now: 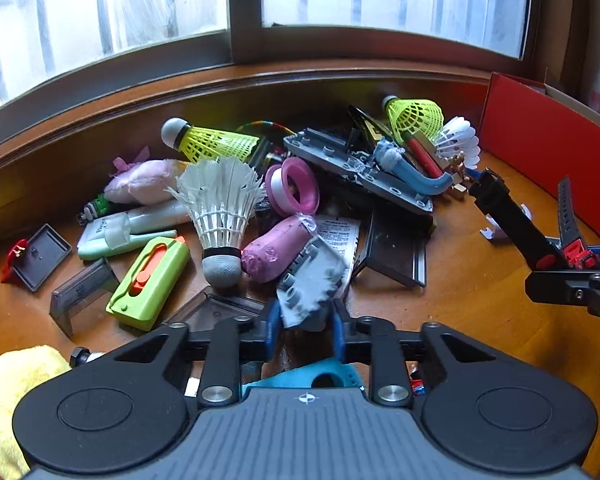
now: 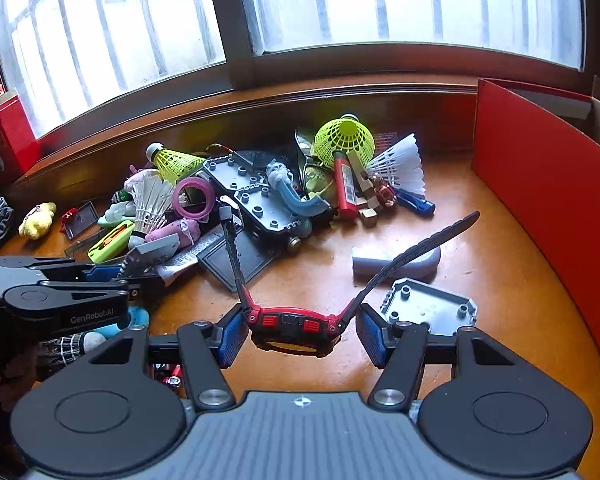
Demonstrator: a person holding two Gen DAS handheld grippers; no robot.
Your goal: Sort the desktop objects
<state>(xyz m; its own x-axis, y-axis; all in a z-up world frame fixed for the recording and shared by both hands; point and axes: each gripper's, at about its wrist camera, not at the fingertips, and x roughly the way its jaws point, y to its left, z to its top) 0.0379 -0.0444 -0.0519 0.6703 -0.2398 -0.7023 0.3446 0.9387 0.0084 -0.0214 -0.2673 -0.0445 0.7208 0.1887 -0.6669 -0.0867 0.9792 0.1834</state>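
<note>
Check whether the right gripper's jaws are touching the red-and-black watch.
Cannot tell. In the right wrist view the watch sits between the jaws of the right gripper; the left pad looks pressed to its case, but a gap shows at the right pad.

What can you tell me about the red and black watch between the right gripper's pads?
The watch has a chunky red and black case with two red buttons on its near side, plastic by the look. Its two ribbed black straps splay up and outward, the left one ending in a buckle. It sits between the right gripper's blue pads with gaps either side, so the gripper looks open. Whether it rests on the wooden table is unclear.
</note>
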